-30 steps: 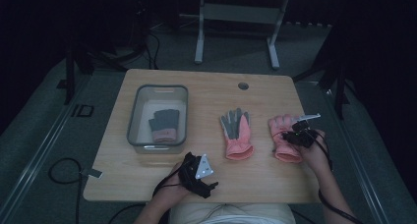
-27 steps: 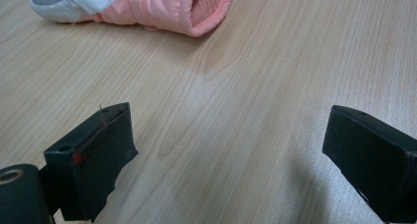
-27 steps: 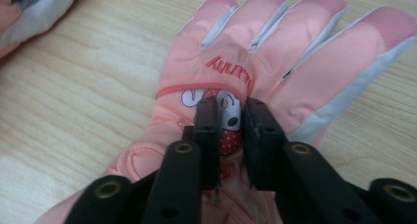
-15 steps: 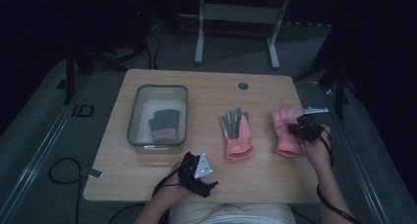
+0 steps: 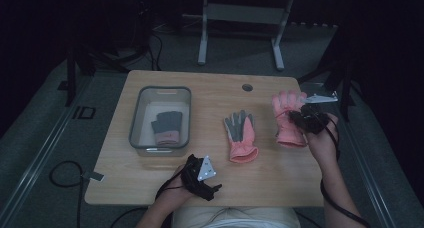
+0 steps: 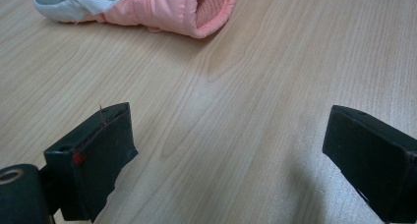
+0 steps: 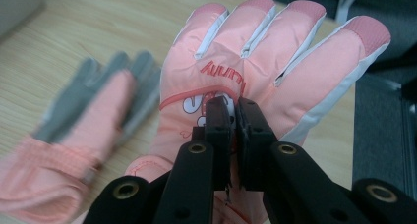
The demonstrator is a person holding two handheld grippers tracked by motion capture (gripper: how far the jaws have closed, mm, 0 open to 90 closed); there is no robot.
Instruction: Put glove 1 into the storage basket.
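A dim room lay around the wooden table (image 5: 150, 188), with dark floor and metal stand legs behind it. On the right side of the table I had the pink glove (image 5: 288, 119), back upward, fingers pointing away from me. My right gripper (image 5: 303, 119) sat on it, jaws pressed together on a fold of fabric at the back of the glove (image 7: 265, 71), just below the red lettering; the glove looked lifted toward the camera, though I could not tell how far off the wood it was.

Just beside it toward the middle lay a second glove (image 5: 241, 136), grey palm up, pink cuff toward me, apart from the first. In the right gripper view it showed blurred at the left (image 7: 83, 130).

Further left stood a clear bin (image 5: 136, 119) with a small dark glove (image 5: 166, 127) inside.

My left gripper (image 5: 200, 174) rested near the table's front edge, jaws spread wide over bare wood (image 6: 231, 150), holding nothing. The second glove's cuff (image 6: 196, 10) lay well ahead of it.
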